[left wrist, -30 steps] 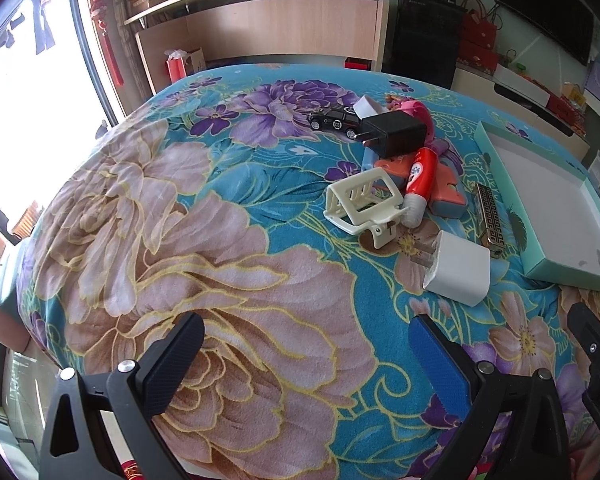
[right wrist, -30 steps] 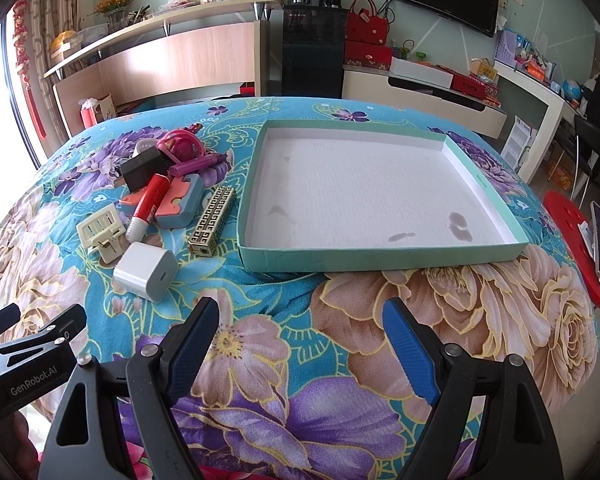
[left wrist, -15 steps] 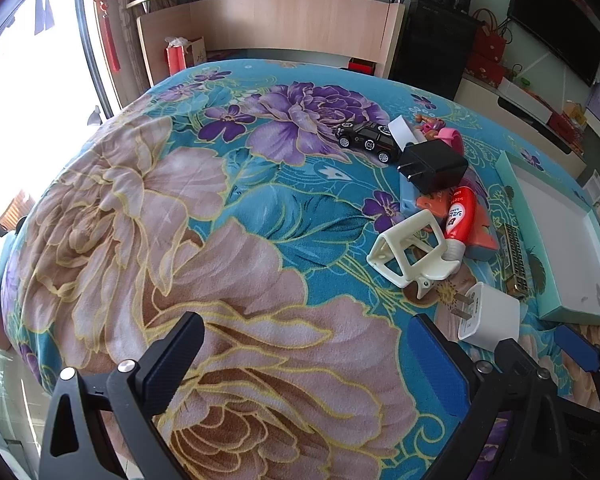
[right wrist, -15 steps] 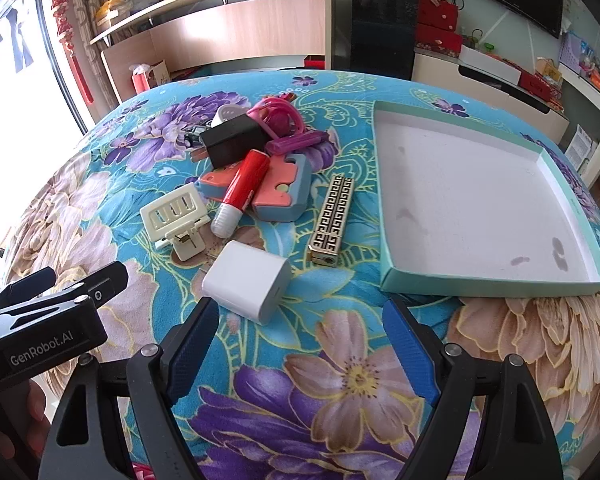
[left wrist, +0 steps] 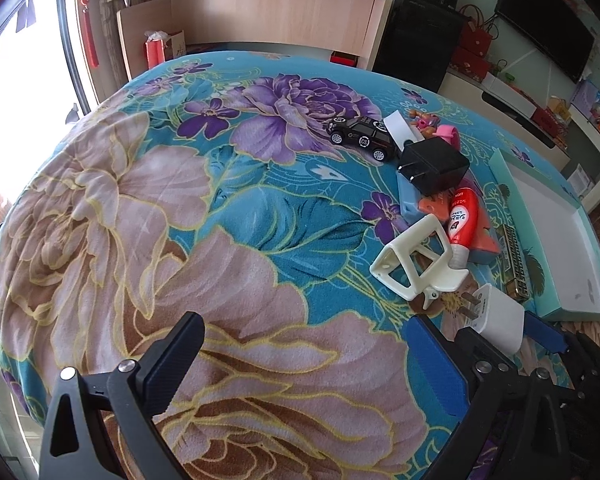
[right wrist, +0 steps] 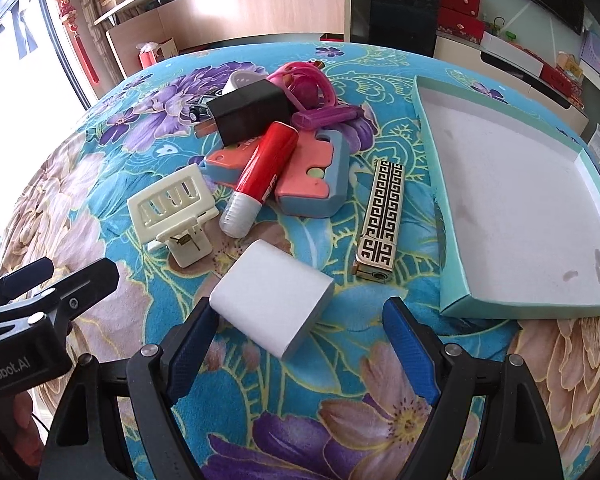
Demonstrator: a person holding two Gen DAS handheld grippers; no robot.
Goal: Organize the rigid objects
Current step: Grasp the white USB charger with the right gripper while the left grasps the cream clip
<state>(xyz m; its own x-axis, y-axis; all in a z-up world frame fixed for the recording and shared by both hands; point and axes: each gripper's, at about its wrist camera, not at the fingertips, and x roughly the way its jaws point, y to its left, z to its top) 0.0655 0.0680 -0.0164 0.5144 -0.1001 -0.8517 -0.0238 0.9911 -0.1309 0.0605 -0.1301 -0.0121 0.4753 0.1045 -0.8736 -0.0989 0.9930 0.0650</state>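
A white charger cube (right wrist: 274,298) lies on the flowered cloth just ahead of my open right gripper (right wrist: 300,344), partly between its blue pads; it also shows in the left wrist view (left wrist: 496,316). Behind it lie a cream clip stand (right wrist: 172,208), a red glue stick (right wrist: 260,176), an orange-blue block (right wrist: 316,172), a black charger (right wrist: 248,114), a patterned lighter (right wrist: 382,220) and pink toys (right wrist: 308,84). A black toy car (left wrist: 362,138) sits further back. The teal tray (right wrist: 500,208) is on the right. My left gripper (left wrist: 308,364) is open over bare cloth.
The bed's edge curves away on the left by a bright window. A wooden shelf unit (right wrist: 252,4) and a dark cabinet (right wrist: 400,0) stand behind. The left gripper's body (right wrist: 32,320) sits at the left of the right wrist view.
My right gripper has moved left and forward, so the white charger cube now lies between its pads. The left gripper has shifted left, away from the pile.
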